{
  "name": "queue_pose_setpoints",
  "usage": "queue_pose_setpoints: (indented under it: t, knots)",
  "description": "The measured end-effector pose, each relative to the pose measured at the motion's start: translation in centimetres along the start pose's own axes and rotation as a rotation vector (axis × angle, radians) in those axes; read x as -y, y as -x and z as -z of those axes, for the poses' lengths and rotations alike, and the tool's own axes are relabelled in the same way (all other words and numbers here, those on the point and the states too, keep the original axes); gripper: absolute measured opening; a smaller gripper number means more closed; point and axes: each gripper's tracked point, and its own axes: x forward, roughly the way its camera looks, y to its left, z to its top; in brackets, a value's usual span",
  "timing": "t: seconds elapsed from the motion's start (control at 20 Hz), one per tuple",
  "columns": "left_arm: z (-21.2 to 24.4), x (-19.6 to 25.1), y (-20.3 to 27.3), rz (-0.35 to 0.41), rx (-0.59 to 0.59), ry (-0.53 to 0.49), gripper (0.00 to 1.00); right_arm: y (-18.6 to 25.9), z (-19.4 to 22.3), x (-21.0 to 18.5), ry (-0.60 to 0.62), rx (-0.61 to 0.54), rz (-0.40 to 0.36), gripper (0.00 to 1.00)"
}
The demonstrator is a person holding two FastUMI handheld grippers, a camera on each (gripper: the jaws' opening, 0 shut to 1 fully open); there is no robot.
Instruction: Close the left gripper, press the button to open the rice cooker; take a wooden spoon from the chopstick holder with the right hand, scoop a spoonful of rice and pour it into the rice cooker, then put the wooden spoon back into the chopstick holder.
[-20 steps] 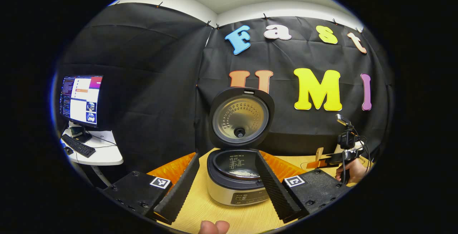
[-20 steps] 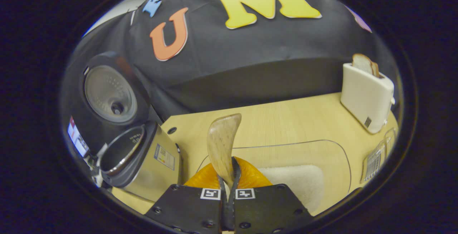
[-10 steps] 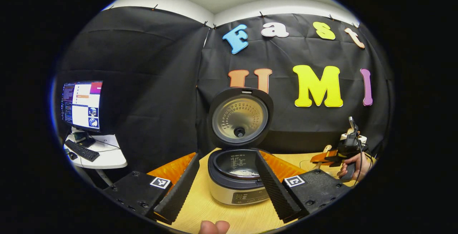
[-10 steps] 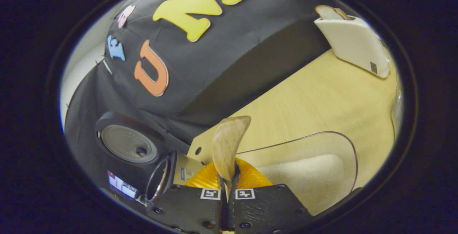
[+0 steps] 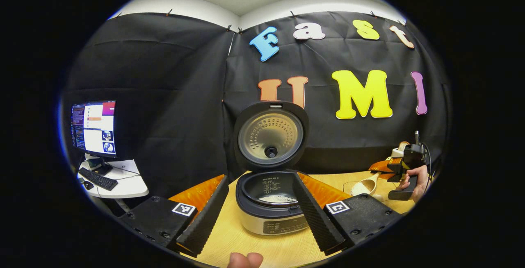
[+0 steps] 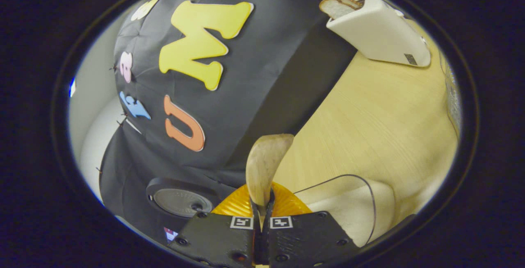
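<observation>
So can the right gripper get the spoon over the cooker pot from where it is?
Probably yes. The rice cooker has its lid standing open, and bare table lies between it and the right gripper, which holds the wooden spoon.

No legible text is found apart from the wall's: square black-and-white marker tags are borne on both grippers' finger blocks, while the printing inside the rice cooker ahead of the left gripper and a toaster sticker are too small.
</observation>
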Motion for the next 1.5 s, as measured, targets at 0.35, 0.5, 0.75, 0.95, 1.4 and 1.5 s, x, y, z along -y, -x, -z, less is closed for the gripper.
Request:
queue_pose_setpoints:
  t: [0.35,0.5,0.75,0.95,1.4,1.5]
  knots:
    - [0.4,0.2,0.3,0.003,-0.007,-0.003,0.99,0.7,0.2,-5.0,0.033,0.024,-0.068,0.00]
    - [0.6,-0.7,0.6,-0.008,-0.003,0.000,0.99,0.1,1.7,-8.6,0.014,0.014,-0.110,0.00]
    - [1.2,-2.9,1.3,-0.046,-0.001,0.014,0.99,-3.0,6.3,-13.2,-0.002,-0.045,-0.140,0.00]
    - [1.7,-4.9,1.9,-0.077,-0.006,0.011,0.99,-5.5,9.8,-17.4,0.050,-0.061,-0.170,0.00]
    - [3.2,-8.9,2.7,-0.134,-0.018,0.048,1.00,-9.6,15.5,-19.5,0.364,-0.040,-0.119,0.00]
    - [3.7,-9.4,2.8,-0.142,-0.021,0.051,1.00,-10.2,16.4,-19.2,0.474,-0.034,-0.100,0.00]
